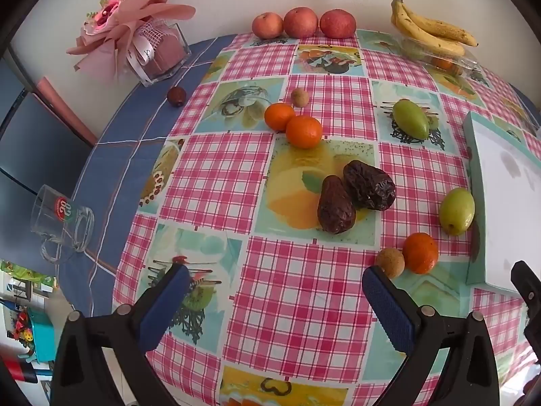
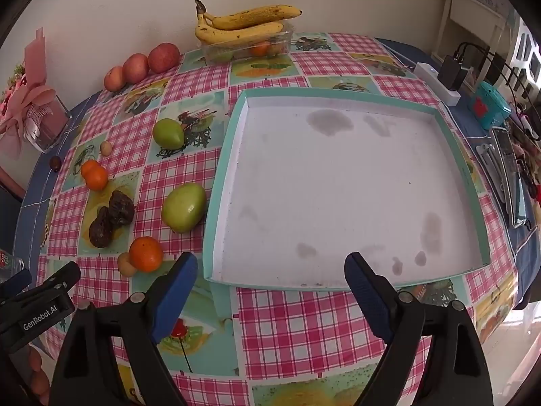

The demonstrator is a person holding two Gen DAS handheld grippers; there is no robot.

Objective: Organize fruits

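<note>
Both grippers hang above the worktop (image 1: 304,304) with fingers spread wide, nothing held — left gripper (image 1: 275,308), right gripper (image 2: 270,301). Fruit lies loose: orange pair (image 1: 294,123), two dark wrinkled fruits (image 1: 355,199), green fruits (image 1: 456,211). Tray (image 2: 225,182) is empty. Judgement: sorting not begun — next move calls for closing on one fruit.

Bright, soft daylight all round, faint shadows under the fruit, sharp centre, heavy fisheye bending and dark vignette at edges.

left gripper (image 1: 275,284) jaws apart, empty | two dates (image 1: 355,199) touching | oranges (image 1: 292,125) beyond
</note>
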